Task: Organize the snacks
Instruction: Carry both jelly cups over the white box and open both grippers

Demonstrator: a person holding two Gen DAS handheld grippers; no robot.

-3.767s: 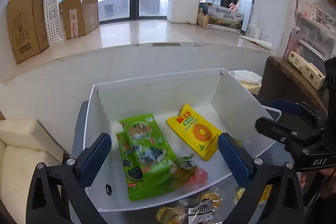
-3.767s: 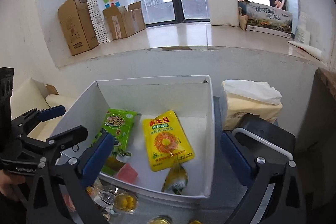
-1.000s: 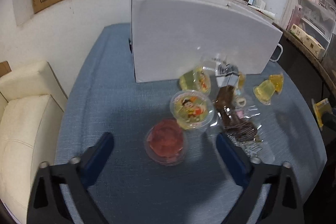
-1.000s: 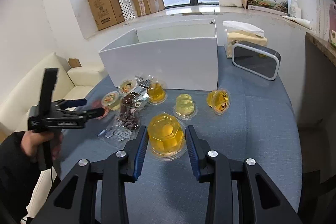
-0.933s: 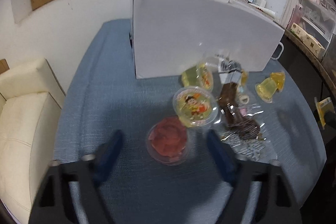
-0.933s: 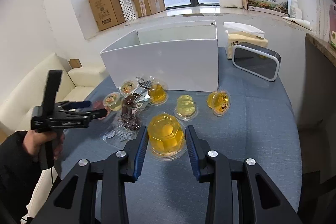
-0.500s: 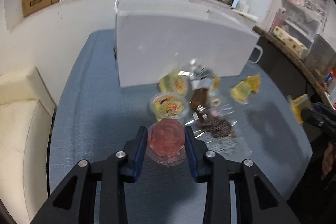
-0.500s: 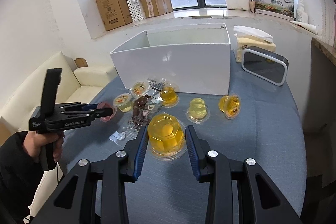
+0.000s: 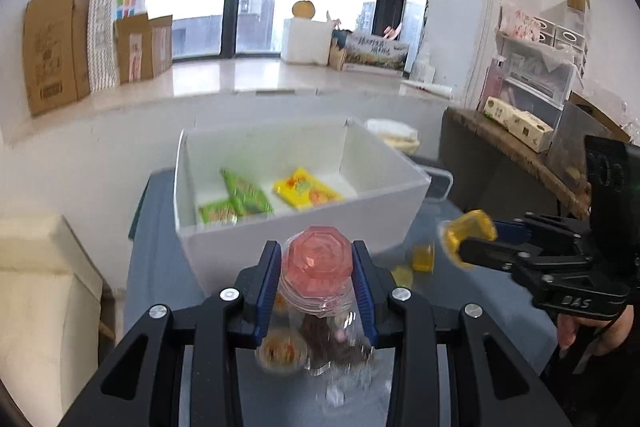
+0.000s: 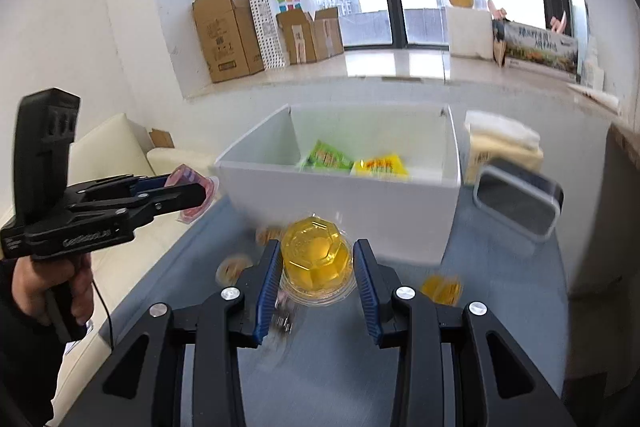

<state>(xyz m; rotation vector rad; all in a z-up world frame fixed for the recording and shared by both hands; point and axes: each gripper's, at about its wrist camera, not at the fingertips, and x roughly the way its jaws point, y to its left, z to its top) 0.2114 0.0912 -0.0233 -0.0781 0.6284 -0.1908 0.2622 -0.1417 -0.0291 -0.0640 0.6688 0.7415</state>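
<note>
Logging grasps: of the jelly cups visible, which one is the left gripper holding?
The red jelly cup, clamped in the left gripper; the right gripper holds a large yellow cup.

Both grippers are black plastic frames with triangular cut-outs, silver screw heads at the joints and ribbed blue pads (image 9: 267, 291) on the fingers. The left gripper (image 10: 192, 193) has pale lettering on its side, a pistol handle and a thin black cable; the hand (image 10: 48, 291) wears a dark sleeve.
</note>
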